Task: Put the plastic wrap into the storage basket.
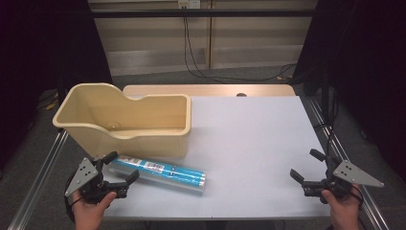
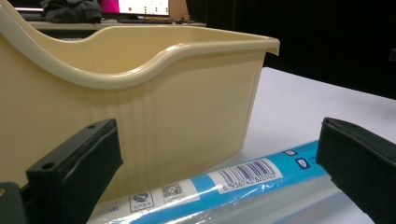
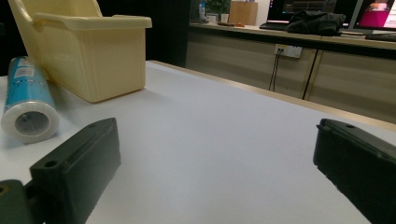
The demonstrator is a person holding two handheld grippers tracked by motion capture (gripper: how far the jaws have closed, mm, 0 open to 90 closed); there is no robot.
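A cream plastic bin (image 1: 127,120) stands at the table's back left, also seen in the left gripper view (image 2: 154,98) and the right gripper view (image 3: 88,51). In front of it lies a blue and white wrapped roll (image 1: 160,172) on its side, with a barcode label (image 2: 243,179); its round end faces the right gripper view (image 3: 29,114). My left gripper (image 1: 121,167) is open at the roll's left end, its jaws on either side of that end without pressing it. My right gripper (image 1: 306,165) stands open over bare table at the front right.
The table (image 1: 249,143) has a pale blue-white top with a wooden strip along its far edge. Metal rails run along both sides. Cables hang by the back wall. A desk with monitors and dark cloth shows behind in the right gripper view.
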